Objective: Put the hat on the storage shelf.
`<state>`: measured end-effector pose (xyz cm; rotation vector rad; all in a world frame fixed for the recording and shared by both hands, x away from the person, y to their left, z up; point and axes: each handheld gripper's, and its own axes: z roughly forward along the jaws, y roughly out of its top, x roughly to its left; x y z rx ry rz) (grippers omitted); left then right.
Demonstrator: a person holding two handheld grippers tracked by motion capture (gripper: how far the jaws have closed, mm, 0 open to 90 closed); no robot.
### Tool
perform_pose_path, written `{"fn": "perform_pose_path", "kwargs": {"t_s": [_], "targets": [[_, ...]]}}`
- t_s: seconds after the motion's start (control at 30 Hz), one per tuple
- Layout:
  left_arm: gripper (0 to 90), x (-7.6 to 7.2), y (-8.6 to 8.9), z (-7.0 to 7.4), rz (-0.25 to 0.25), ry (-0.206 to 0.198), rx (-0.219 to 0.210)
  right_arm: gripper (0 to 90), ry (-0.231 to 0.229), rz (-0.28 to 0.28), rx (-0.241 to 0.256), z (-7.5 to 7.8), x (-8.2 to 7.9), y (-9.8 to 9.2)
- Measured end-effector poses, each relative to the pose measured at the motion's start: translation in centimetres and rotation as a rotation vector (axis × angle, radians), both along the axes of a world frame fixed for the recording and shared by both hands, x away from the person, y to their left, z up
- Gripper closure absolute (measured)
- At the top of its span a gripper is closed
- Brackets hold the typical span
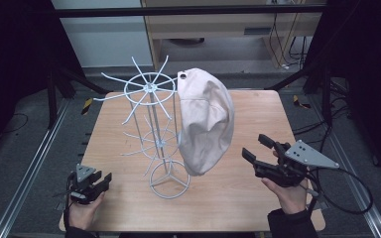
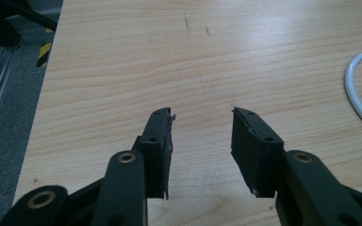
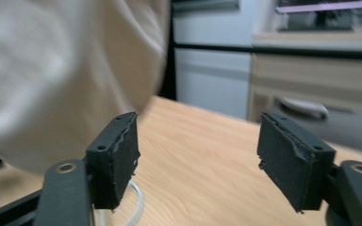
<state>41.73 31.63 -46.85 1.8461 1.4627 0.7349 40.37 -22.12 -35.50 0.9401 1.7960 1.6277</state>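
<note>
Pale beige cloth makes up the cap [image 1: 206,121], which hangs on the right side of a white wire rack [image 1: 154,124], its upper edge caught on one of the prongs of the rack's top ring and its body drooping down to just above the round wire base. The rack stands upright near the middle of the light wooden table [image 1: 129,198]. The right gripper [image 1: 262,147] sits to the right of the cap, near it but not touching, held in a hand [image 1: 290,193] that comes in from the near edge; its jaws stand wide apart with nothing between them. In the right gripper view the cap [image 3: 52,70] shows blurred at the left, beyond the left jaw, with the table running off behind. The left gripper [image 1: 101,181] rests low over the near left corner of the table, well apart from the rack, and its jaws are also spread with bare wood between them; in the left gripper view a curve of the rack's white base ring [image 2: 358,92] shows at the right edge.
</note>
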Motion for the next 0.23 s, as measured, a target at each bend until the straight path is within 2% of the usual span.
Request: {"fn": "perform_pose_path", "kwargs": {"t_s": [0.1, 0.23], "targets": [[56.3, 0.0, 0.0, 0.0, -0.002, 0.0, -0.006, 24.8, 0.049, -0.06, -0.038, -2.0, 0.8, -1.0], [55.2, 0.0, 0.0, -0.1, -0.007, -0.003, -0.01, 22.7, 0.114, -0.125, -0.055, -4.6, 1.9, -2.3]]}}
